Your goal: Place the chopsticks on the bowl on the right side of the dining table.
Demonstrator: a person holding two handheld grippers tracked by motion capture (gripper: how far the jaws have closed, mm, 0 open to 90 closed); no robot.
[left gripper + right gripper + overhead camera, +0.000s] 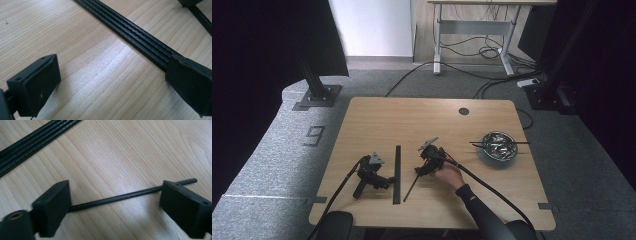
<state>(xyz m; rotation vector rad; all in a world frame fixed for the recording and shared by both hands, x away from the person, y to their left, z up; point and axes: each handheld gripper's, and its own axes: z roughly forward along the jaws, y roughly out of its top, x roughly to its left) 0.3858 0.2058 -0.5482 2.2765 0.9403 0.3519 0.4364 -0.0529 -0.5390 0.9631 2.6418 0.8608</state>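
While the left gripper rests on the table with its jaws apart by the long black strip, the right gripper holds its jaws apart around the thin black stick, likely to pick it up.

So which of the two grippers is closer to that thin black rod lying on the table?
Right. The right gripper sits over the thin black rod, open jaws either side of it. The left gripper rests beyond the flat black strip.
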